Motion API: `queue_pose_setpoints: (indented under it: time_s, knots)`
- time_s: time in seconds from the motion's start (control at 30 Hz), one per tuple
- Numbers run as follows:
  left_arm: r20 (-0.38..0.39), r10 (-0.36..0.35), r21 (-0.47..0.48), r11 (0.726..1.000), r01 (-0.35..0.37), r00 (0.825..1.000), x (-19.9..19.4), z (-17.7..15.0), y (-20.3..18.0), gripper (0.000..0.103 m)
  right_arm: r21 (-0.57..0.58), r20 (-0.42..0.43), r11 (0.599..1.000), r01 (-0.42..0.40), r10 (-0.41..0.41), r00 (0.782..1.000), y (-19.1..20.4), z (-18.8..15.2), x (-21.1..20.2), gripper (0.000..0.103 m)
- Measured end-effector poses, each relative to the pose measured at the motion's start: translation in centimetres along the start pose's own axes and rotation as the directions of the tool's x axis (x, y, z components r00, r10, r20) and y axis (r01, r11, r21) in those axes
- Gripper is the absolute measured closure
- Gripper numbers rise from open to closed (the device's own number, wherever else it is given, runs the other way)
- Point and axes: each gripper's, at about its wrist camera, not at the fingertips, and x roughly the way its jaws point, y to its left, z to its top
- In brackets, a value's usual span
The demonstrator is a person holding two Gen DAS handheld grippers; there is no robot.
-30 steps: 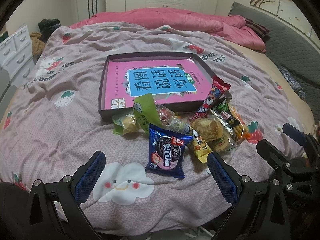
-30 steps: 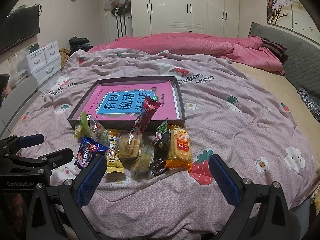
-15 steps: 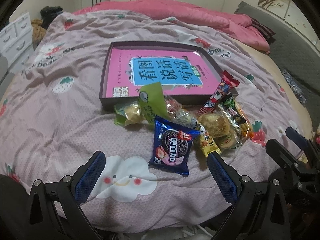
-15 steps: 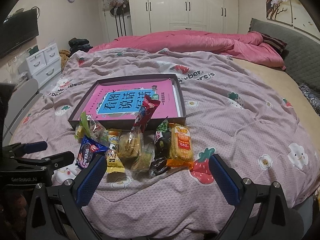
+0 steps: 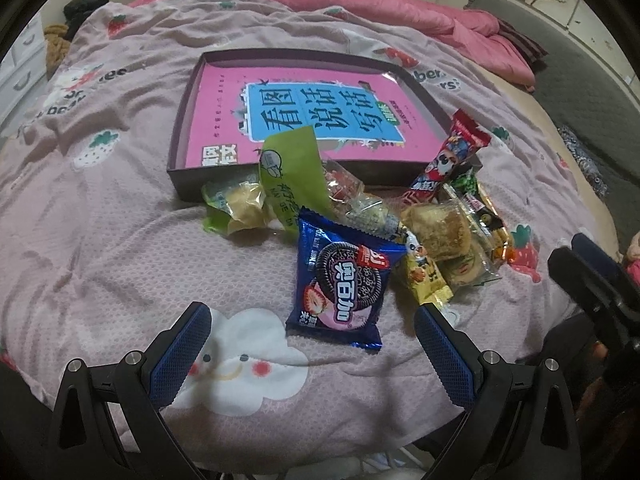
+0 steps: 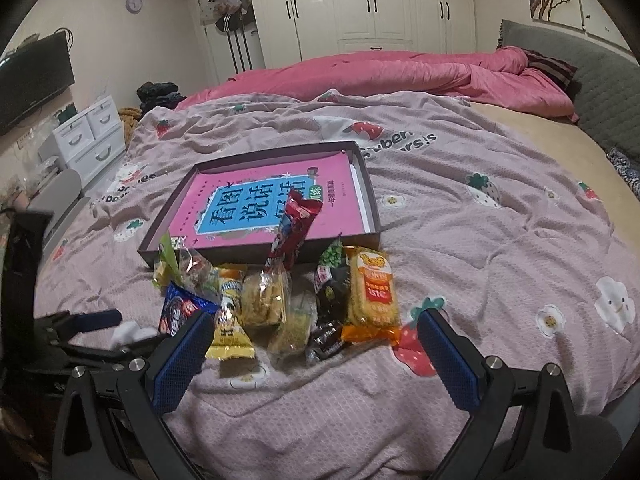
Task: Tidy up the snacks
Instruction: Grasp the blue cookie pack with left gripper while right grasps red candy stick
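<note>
Both our left gripper (image 5: 308,350) and right gripper (image 6: 316,350) are wide open, empty. Near the tray (image 5: 188,128), the blue cookie packet (image 5: 344,280) may slide on the soft blanket (image 5: 100,220).

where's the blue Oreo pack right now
In the left wrist view the blue Oreo pack lies on the bedspread, nearest the left tongs, at the pile's front, just left of a yellow packet.

Dim warm indoor light, soft shadows, heavy fisheye bending with black corners, slight blur toward the edges
</note>
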Motion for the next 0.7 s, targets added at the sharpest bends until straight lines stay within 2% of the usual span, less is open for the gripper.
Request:
queue_pose_setpoints:
  time_s: [0.3,0.57,0.7]
  knots:
    - [-0.026,-0.001,0.0,1.0,0.001,1.0,1.5,0.5,0.4,0.002,0.032,-0.025,0.998,-0.06,0.06,0.998,0.2,2.1,3.7,0.001]
    - [-0.039,0.005,0.015,1.0,-0.004,0.999,2.5,0.7,0.1,0.002,0.069,-0.054,0.996,-0.057,0.061,0.997,-0.6,3.6,7.1,0.001]
    - [-0.04,0.009,0.014,1.0,-0.008,0.999,3.0,0.9,0.1,0.002,0.059,-0.056,0.995,-0.075,0.078,0.995,-0.6,4.2,8.2,0.005]
